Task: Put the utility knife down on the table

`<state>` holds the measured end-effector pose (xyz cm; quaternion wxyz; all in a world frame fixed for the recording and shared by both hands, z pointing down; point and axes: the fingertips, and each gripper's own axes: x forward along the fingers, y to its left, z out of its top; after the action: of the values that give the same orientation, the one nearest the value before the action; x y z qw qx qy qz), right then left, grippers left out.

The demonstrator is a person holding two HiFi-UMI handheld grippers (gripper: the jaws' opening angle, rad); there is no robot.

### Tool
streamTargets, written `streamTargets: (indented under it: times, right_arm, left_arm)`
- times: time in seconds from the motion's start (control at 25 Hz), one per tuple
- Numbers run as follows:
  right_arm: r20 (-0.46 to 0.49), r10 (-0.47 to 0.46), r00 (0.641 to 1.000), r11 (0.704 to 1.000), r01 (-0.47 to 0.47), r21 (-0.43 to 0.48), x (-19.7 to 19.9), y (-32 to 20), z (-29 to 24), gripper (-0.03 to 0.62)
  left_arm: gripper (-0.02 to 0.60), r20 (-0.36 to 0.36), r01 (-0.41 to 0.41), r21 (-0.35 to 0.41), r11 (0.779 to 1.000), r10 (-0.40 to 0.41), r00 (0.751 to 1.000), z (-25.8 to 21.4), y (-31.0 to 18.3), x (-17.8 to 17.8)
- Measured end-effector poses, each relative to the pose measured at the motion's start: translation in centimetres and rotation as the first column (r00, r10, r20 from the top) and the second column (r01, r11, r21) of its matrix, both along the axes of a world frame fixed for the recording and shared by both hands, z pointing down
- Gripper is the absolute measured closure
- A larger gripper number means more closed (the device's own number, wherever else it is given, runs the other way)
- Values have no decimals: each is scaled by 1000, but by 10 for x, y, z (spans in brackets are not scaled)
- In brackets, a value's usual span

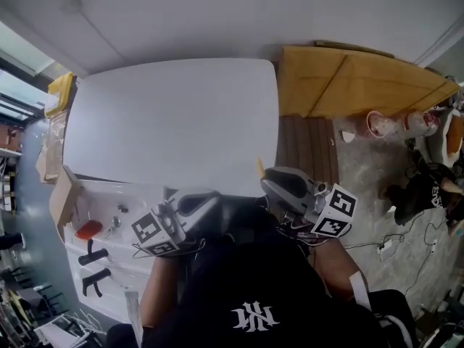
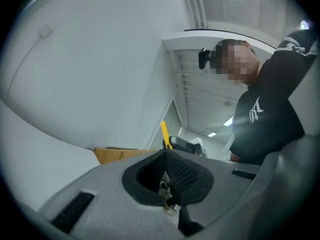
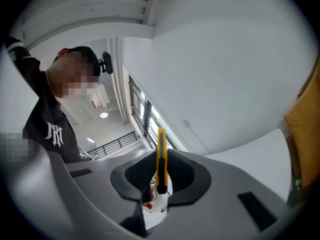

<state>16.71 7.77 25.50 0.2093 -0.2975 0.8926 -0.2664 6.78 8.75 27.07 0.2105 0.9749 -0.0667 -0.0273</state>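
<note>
A yellow utility knife [image 3: 160, 156] stands upright between the black pads of my right gripper [image 3: 159, 173], which is shut on it. In the head view only the knife's yellow tip [image 1: 259, 167] shows, sticking out of the right gripper [image 1: 270, 182] above the near edge of the white table [image 1: 174, 122]. My left gripper [image 1: 209, 203] hangs close beside it on the left, near the person's chest. In the left gripper view the left gripper [image 2: 167, 176] has its pads closed together with nothing between them. Beyond them the knife [image 2: 164, 133] shows again.
A brown cardboard sheet [image 1: 348, 82] lies right of the table. A white shelf unit [image 1: 101, 256] with black tools and an orange piece [image 1: 88, 229] sits at lower left. Cups [image 1: 380, 124] and cables lie on the floor at right. A yellow item [image 1: 60, 93] rests by the table's left corner.
</note>
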Motion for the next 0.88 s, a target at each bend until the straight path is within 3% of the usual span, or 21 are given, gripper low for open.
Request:
streamTargets:
  times: [0.24,0.4,0.48,0.64,0.76,0.88]
  right_arm:
    - [63,-56,996,998,57,-26,27,-45,17,540]
    - [53,-77,996,996,79,-46,18,-63,30,540]
    - [1,-90,996,995,90,-44,10,-74,35,540]
    - [-227,-93,970,996,90,-26,-15,-105,46,540]
    - [-293,-75,953,997,68,-33,-36,-136,41,540]
    - [-331,-47,943,998,32,-50,-48,-173,39,540]
  left_arm:
    - [580,-26,40,-84,996,-42,999,6,-23,31]
    - [580,30,63,-87,994,-60,998,20,-45,19]
    - [580,40,74,-78,994,-71,997,25,-63,15]
    - [580,58,121,-22,992,-119,991,32,-107,5]
    - [580,-15,117,-42,992,-118,993,29,-137,-10]
    - [580,-1,70,-30,997,-70,998,43,-160,-24]
